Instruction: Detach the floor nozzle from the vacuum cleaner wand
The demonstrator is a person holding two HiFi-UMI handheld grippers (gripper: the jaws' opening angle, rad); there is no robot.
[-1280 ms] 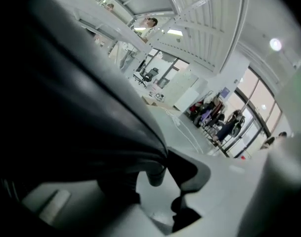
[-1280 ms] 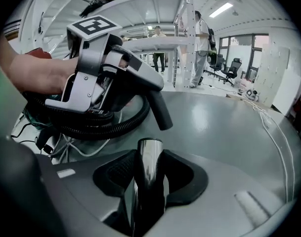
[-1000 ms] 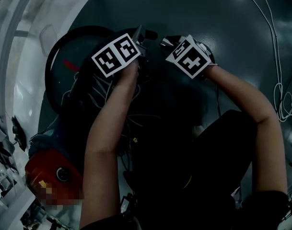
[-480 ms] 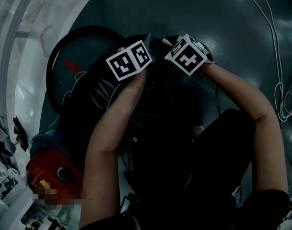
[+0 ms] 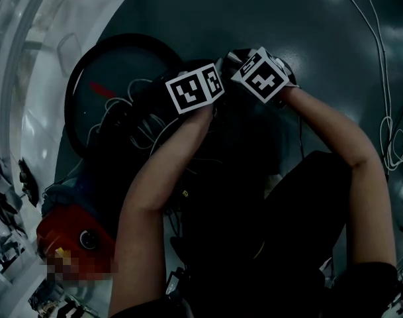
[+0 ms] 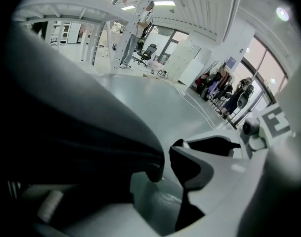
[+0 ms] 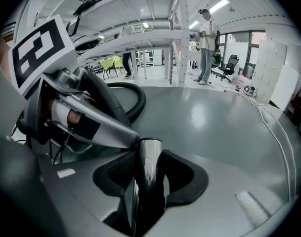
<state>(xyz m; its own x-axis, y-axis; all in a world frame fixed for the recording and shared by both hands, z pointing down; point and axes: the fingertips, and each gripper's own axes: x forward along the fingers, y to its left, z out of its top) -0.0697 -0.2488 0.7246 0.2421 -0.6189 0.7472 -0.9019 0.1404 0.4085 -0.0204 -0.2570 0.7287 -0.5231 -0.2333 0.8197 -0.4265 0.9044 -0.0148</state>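
Note:
A chrome wand tube (image 7: 148, 169) stands upright between the jaws of my right gripper (image 7: 149, 184), which is shut on it. In the head view that gripper (image 5: 233, 58) sits just right of my left gripper (image 5: 214, 71), their marker cubes almost touching. From the right gripper view, one silver finger (image 7: 98, 122) of the left gripper reaches the wand's top from the left. My left gripper (image 6: 165, 166) has just been opening its jaws, and only floor shows in the narrow gap between them. The floor nozzle is lost in the dark head view.
A black hose (image 5: 79, 78) loops on the floor at the left, also seen in the right gripper view (image 7: 133, 100). The red vacuum body (image 5: 69, 234) lies at the lower left. White cables (image 5: 385, 121) trail along the right. A person (image 7: 207, 31) stands far back by shelving.
My left gripper has moved right and down, closing up beside the right gripper. The right gripper has stayed where it was.

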